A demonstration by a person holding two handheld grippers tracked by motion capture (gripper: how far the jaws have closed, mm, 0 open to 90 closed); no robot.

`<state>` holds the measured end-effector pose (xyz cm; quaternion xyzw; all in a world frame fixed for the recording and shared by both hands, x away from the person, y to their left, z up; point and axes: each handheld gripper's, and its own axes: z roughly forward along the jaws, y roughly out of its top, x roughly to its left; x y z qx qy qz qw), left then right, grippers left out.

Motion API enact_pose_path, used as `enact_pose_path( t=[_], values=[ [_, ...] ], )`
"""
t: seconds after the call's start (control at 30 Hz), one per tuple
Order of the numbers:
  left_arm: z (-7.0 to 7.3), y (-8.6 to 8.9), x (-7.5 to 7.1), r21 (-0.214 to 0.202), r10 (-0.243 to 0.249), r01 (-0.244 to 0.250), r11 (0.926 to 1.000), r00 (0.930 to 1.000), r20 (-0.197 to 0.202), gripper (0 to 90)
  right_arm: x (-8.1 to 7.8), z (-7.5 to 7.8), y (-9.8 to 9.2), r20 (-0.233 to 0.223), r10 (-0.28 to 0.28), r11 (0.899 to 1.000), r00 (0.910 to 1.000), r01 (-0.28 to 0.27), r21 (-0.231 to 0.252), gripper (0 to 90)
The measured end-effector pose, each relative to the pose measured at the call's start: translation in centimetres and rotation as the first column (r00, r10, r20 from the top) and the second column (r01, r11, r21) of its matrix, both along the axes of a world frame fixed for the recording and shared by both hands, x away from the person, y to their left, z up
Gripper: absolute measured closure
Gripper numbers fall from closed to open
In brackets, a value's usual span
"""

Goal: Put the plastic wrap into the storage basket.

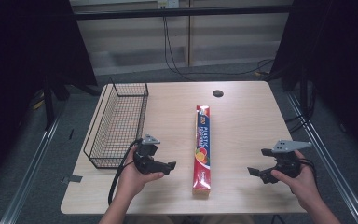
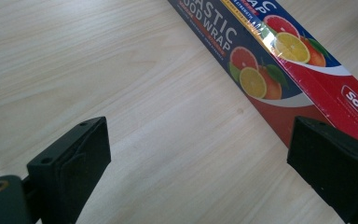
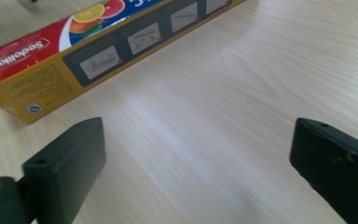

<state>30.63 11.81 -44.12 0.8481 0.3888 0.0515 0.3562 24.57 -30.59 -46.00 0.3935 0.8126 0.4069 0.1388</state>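
Pale tabletop — we flank the box, left gripper and right gripper both spread, empty; next, close in on its ends — probably for the basket.

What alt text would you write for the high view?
A long red and blue plastic wrap box lies on a light wooden table, between a person's open left claw and open right claw. A black wire basket sits at left.
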Motion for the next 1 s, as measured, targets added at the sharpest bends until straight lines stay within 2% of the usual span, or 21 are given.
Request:
enact_pose_path(
  t=[0.2,0.27,0.33,0.5,0.6,0.87,0.9,1.0],
  values=[
    [0.3,-0.9,0.9,0.017,0.008,-0.008,0.9998,0.9998,-0.019,5.1,0.2,-0.3,0.1,-0.015,0.013,1.0,0.9998,-0.013,-0.013,2.1],
    [0.7,-1.6,1.4,0.01,0.015,-0.015,0.9998,0.9995,-0.026,5.1,0.1,-0.3,0.1,-0.017,0.002,1.0,0.9998,-0.002,-0.016,1.7],
    [1.0,-2.1,1.7,0.023,0.016,-0.016,0.9996,0.9996,-0.022,5.0,0.2,-0.4,0.0,-0.019,0.003,1.0,0.9998,-0.003,-0.013,1.5],
    [2.1,-3.3,2.3,-0.008,0.016,-0.016,0.9998,0.9997,-0.021,5.7,0.5,-0.5,-0.2,-0.034,-0.021,1.0,0.9992,0.02,-0.012,1.6],
    [2.7,-4.5,3.1,0.04,0.0,0.001,0.9992,0.999,-0.045,5.6,0.4,-0.5,-0.2,-0.031,-0.016,1.0,0.9994,0.015,-0.017,1.6],
    [3.0,-5.9,4.4,0.028,0.01,-0.008,0.9996,0.9971,-0.076,5.6,0.5,-0.6,0.0,-0.022,0.002,1.0,0.9998,-0.002,-0.019,2.3],
    [3.2,-6.3,4.7,0.044,0.008,-0.005,0.999,0.9967,-0.081,5.6,0.5,-0.6,0.0,-0.021,-0.001,1.0,0.9998,0.001,-0.018,2.3],
    [3.2,-6.7,5.0,0.048,0.004,0.001,0.9988,0.9957,-0.093,5.2,0.5,-0.5,-0.1,-0.017,-0.007,1.0,0.9998,0.007,-0.016,2.4]
  ],
)
